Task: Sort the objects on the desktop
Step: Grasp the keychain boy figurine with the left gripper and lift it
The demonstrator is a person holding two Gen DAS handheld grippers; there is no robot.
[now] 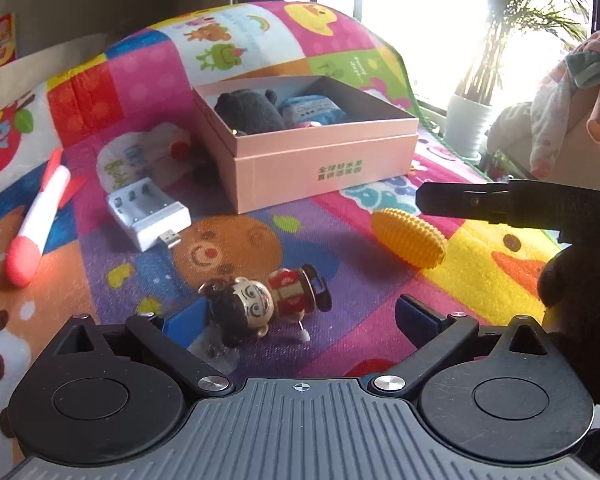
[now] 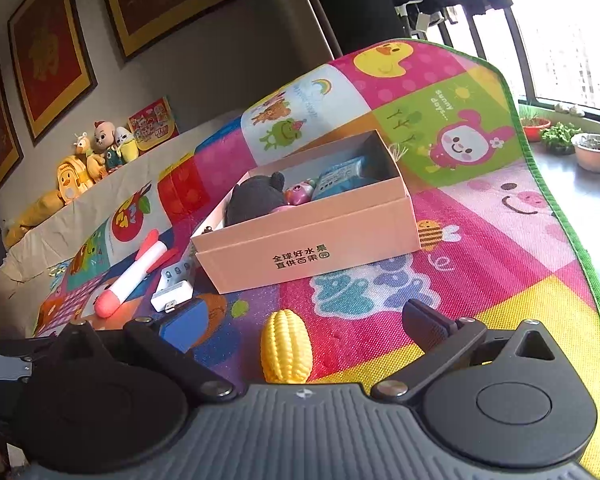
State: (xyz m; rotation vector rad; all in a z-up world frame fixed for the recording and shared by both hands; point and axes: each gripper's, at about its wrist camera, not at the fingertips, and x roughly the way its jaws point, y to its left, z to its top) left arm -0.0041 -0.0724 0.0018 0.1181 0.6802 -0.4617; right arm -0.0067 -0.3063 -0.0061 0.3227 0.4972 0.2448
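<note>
An open pink box (image 1: 320,160) (image 2: 312,240) stands on the colourful mat and holds a dark plush, a blue pack and a small pink toy. A small doll figure (image 1: 268,300) lies on the mat between the fingers of my open left gripper (image 1: 300,320), close to its left finger. A yellow toy corn (image 2: 286,346) (image 1: 410,238) lies between the fingers of my open right gripper (image 2: 300,324). A red-and-white toy rocket (image 1: 40,220) (image 2: 134,276) and a white battery charger (image 1: 148,212) (image 2: 174,290) lie left of the box.
The mat (image 2: 500,260) curls up behind the box and ends at a green edge on the right. A white printed bag (image 1: 140,152) lies behind the charger. Plush toys (image 2: 96,156) line a ledge at far left. Potted plants (image 2: 592,152) stand by the window.
</note>
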